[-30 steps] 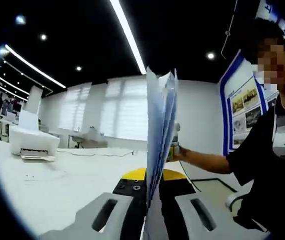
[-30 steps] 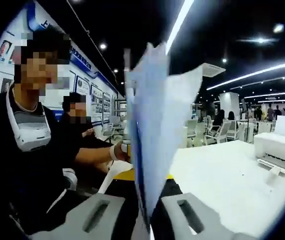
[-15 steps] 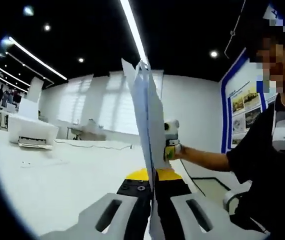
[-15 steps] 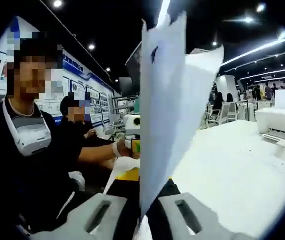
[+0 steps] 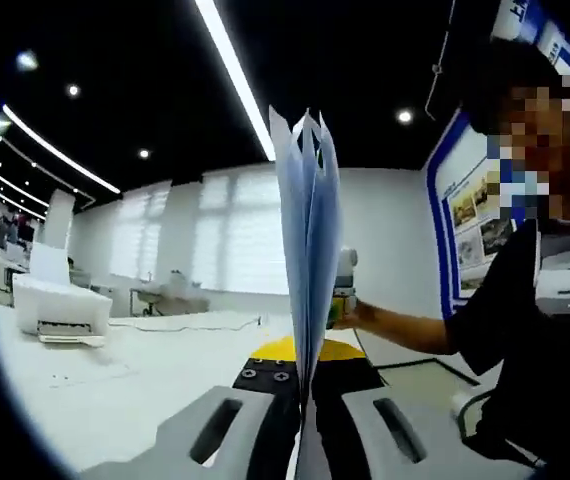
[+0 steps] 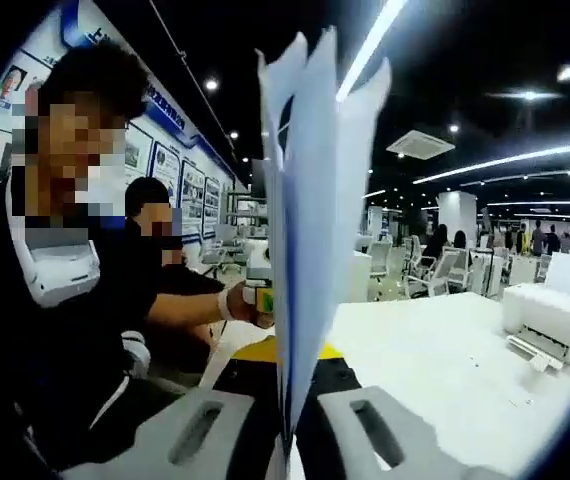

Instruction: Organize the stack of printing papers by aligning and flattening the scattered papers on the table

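Papers [image 5: 307, 260] stand upright on edge, fanned apart at the top, pinched between the two jaws of the left claw [image 5: 303, 440]. In the left gripper view a white printer [image 5: 60, 308] sits far left on the white surface [image 5: 115, 390], and a person's arm reaches in from the right. In the right gripper view the right claw [image 6: 283, 440] is clenched on the same papers [image 6: 310, 220], with a printer [image 6: 550, 325] at far right.

Stack of white papers [image 5: 308, 260] stands upright on edge, seen edge-on, above the white surface [image 5: 115, 385]. Sheets fan apart at the top, uneven edges [image 6: 310, 230].
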`<control>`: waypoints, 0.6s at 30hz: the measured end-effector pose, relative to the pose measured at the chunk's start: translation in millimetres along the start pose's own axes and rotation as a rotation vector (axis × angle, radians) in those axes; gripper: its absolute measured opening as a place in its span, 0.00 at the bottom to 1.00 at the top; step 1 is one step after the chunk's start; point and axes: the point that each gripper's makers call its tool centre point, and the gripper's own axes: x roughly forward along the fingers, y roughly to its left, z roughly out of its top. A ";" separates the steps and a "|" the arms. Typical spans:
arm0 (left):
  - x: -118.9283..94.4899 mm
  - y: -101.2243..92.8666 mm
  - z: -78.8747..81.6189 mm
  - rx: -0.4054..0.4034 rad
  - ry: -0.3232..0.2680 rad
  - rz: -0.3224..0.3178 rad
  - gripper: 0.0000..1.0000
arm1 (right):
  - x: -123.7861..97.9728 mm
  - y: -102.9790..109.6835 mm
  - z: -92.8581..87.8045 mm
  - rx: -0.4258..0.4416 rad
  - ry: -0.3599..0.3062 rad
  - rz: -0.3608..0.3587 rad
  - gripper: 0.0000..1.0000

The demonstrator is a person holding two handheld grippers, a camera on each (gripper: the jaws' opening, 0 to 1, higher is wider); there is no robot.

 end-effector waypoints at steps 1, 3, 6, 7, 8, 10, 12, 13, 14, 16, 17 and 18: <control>0.3 4.0 -5.7 -0.008 0.008 0.004 0.06 | 0.5 -3.0 -7.1 0.000 0.011 -0.012 0.00; -0.7 9.3 -18.7 -0.035 0.020 0.015 0.06 | 0.4 -5.6 -20.6 0.020 0.027 -0.014 0.00; -0.3 9.8 -25.0 -0.022 0.027 0.017 0.06 | -1.1 -5.9 -25.8 0.022 0.029 -0.016 0.00; 0.2 9.4 -25.1 -0.019 0.027 0.015 0.06 | -1.8 -5.7 -25.9 0.019 0.028 -0.016 0.00; 0.4 9.7 -24.9 -0.016 0.026 0.013 0.06 | -1.9 -6.5 -25.5 0.016 0.027 -0.013 0.00; 1.0 10.0 -27.5 -0.053 0.031 0.016 0.09 | -2.4 -5.5 -28.4 -0.024 0.025 0.006 0.00; 2.8 10.6 -34.7 -0.082 0.046 0.018 0.16 | -0.4 -3.4 -37.2 0.024 0.029 0.010 0.11; 3.4 6.8 -38.1 -0.074 0.054 -0.004 0.10 | -0.2 4.5 -42.9 0.066 0.049 0.054 0.05; 3.8 4.7 -38.6 -0.065 0.055 -0.017 0.06 | 1.1 5.9 -44.4 0.073 0.054 0.060 0.00; 6.3 5.3 -37.0 -0.062 0.046 -0.014 0.06 | 2.4 3.2 -44.1 0.033 0.047 0.040 0.00; 6.2 4.3 -36.7 -0.061 0.044 -0.016 0.06 | 2.1 2.2 -43.6 0.040 0.045 0.038 0.00; 7.5 5.9 -37.0 -0.069 0.044 -0.014 0.06 | 1.3 1.4 -44.0 0.062 0.042 0.041 0.00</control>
